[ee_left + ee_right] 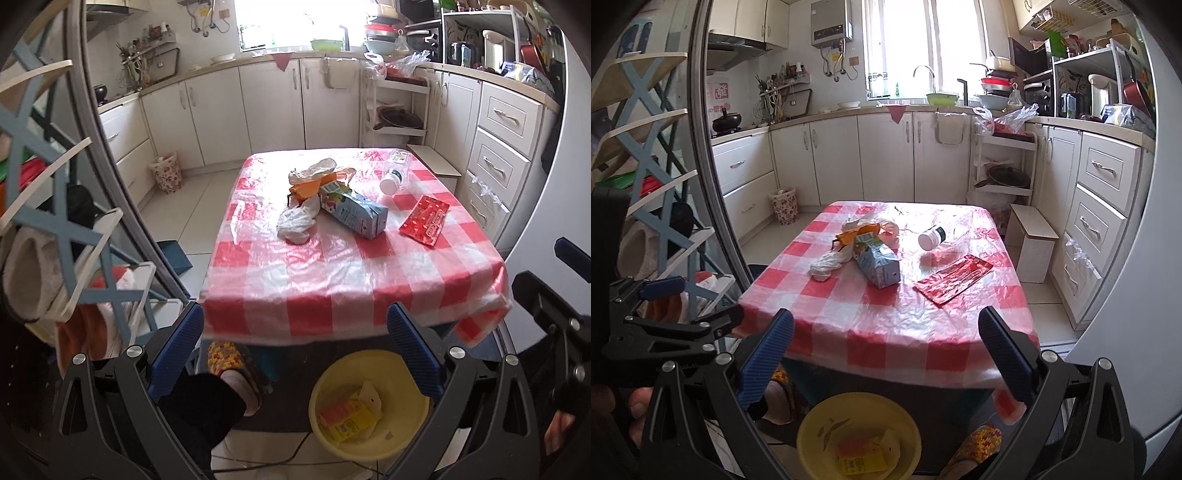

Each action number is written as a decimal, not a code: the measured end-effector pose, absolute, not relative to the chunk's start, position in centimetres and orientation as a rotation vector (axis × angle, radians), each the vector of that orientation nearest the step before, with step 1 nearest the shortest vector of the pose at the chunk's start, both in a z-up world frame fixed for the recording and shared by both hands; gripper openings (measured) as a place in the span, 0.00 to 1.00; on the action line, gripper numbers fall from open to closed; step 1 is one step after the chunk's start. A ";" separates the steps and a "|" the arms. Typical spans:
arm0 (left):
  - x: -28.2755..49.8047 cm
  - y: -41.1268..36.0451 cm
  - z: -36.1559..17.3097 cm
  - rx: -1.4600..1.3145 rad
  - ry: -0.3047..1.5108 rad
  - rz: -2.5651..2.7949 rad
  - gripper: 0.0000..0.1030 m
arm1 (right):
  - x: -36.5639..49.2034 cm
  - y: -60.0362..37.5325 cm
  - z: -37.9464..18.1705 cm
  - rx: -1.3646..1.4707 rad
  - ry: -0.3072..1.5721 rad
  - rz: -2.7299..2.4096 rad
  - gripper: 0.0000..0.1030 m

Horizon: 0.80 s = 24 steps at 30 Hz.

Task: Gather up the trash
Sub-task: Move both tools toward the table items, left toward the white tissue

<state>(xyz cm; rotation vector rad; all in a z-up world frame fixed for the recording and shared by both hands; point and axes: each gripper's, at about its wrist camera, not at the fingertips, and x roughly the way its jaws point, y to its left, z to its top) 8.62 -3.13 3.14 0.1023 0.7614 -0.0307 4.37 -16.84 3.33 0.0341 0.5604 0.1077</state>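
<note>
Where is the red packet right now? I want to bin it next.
The red packet lies flat on the checked table, toward its right side in both views, right of the blue carton and nearer the camera than the tipped white-capped bottle.

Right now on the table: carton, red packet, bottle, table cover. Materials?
Carton: looks like coated paperboard, printed, with sharp folded edges. Red packet: probably plastic or foil film, flat and glossy. Bottle: clear plastic body, white cap. Table cover: thin glossy plastic sheet over red check, wrinkled with glare. Both grippers open, empty.
</note>
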 end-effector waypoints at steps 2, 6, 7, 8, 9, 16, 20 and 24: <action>10.3 -3.2 3.0 0.106 0.759 -0.033 0.92 | 6.2 -17.3 3.2 0.012 0.568 0.103 0.93; 14.6 -3.2 2.2 0.099 0.776 -0.029 0.92 | 10.1 -18.1 2.6 -0.011 0.603 0.113 0.93; 15.6 -3.2 1.9 0.095 0.784 -0.026 0.92 | 11.2 -18.2 2.3 -0.016 0.619 0.122 0.93; 16.8 -3.0 1.5 0.088 0.795 -0.027 0.92 | 12.6 -18.1 1.9 -0.028 0.635 0.130 0.93; 18.2 -2.8 1.0 0.078 0.810 -0.030 0.92 | 13.7 -18.0 1.6 -0.044 0.647 0.134 0.93; 26.3 -0.9 -2.6 -0.010 0.904 -0.010 0.92 | 21.9 -16.5 -1.8 -0.071 0.767 0.194 0.93; 29.0 -0.4 -4.2 -0.021 0.923 0.003 0.92 | 25.4 -17.4 -3.4 0.016 0.836 0.191 0.93; 30.9 -0.8 -5.6 0.001 0.933 -0.012 0.92 | 26.1 -19.6 -3.5 0.099 0.849 0.149 0.93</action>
